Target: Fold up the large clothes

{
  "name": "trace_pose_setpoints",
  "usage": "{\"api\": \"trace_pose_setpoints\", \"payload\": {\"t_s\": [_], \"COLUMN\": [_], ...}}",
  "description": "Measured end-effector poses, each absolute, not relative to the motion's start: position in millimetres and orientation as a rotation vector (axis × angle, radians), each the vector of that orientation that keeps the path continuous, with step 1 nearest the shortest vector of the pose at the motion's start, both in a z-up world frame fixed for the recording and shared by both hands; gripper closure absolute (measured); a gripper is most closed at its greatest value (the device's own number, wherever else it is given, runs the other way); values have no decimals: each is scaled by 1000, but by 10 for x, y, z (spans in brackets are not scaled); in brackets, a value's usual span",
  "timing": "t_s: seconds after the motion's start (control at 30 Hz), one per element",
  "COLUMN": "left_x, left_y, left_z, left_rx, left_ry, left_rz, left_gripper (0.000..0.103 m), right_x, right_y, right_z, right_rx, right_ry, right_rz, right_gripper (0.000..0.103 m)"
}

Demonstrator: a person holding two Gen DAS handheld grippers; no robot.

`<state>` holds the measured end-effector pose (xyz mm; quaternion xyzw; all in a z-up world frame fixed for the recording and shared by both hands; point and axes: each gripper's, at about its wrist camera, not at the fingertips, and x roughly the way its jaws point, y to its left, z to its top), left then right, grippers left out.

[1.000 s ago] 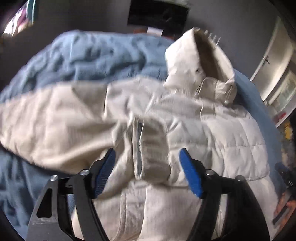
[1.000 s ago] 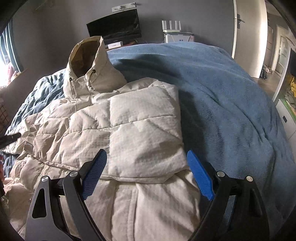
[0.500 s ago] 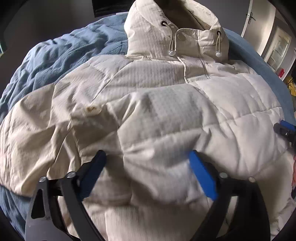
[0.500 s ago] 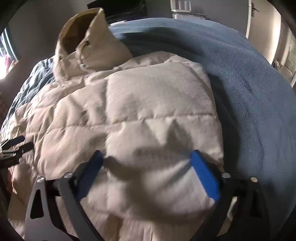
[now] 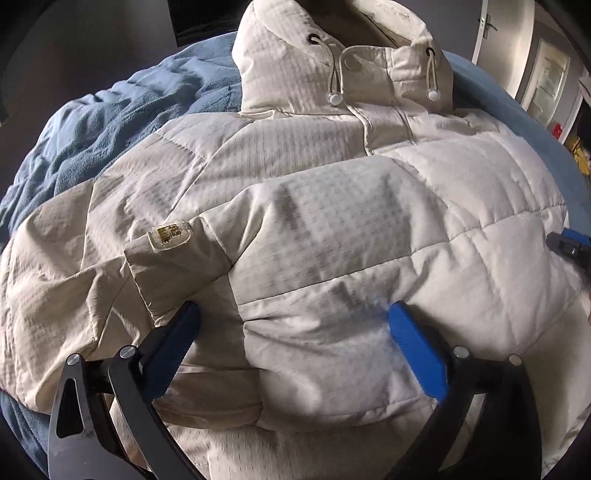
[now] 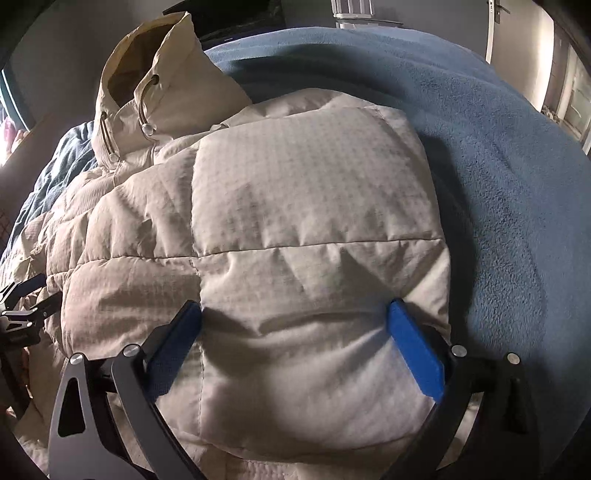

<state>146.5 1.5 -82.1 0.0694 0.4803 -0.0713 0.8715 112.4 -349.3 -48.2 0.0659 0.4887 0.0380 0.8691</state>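
A cream quilted puffer jacket (image 5: pixel 332 221) lies face up on a blue blanket, its hood (image 5: pixel 295 74) at the far end. One sleeve with a small gold patch (image 5: pixel 170 234) is folded across the chest. My left gripper (image 5: pixel 293 308) is low over the jacket's front, its jaws opening wide, with puffy fabric bulging between the fingers but not pinched. My right gripper (image 6: pixel 293 305) stands open over the jacket (image 6: pixel 295 184) near its right edge, also with padding swelling between the fingers. Each gripper's tip shows at the edge of the other's view: the right gripper (image 5: pixel 569 243) and the left gripper (image 6: pixel 26 299).
The blue fleece blanket (image 6: pixel 517 184) covers the bed and spreads wide to the right of the jacket; it is rumpled on the left (image 5: pixel 110 110). A white door (image 5: pixel 487 37) and grey wall stand beyond the bed. A dark screen (image 6: pixel 229 14) sits behind the hood.
Both grippers came down onto the jacket and their jaws spread wider. The fabric that hung between the left fingers is released, and the sleeve now lies folded over the chest.
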Motion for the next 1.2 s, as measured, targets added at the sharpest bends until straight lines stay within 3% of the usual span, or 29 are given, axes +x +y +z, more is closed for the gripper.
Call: {"api": "trace_pose_setpoints", "payload": {"t_s": [0.4,0.73,1.0,1.2], "left_x": [1328,1101,1037,912], "left_y": [39,412,1333,2125], "left_z": [-701,-15,505,470], "left_rx": [174,189,107,71], "left_ry": [969,846,814,871], "left_rz": [-139,-62,77,263], "left_gripper": [6,6,7,6], "right_x": [898,509,334,352], "right_y": [-3596,-3721,-3217,-2560], "right_z": [-396,-45,632,1081], "right_rx": [180,280,159,116], "right_ry": [928,837,746,714], "right_rz": [61,-20,79,187], "right_gripper": [6,6,6,6]}}
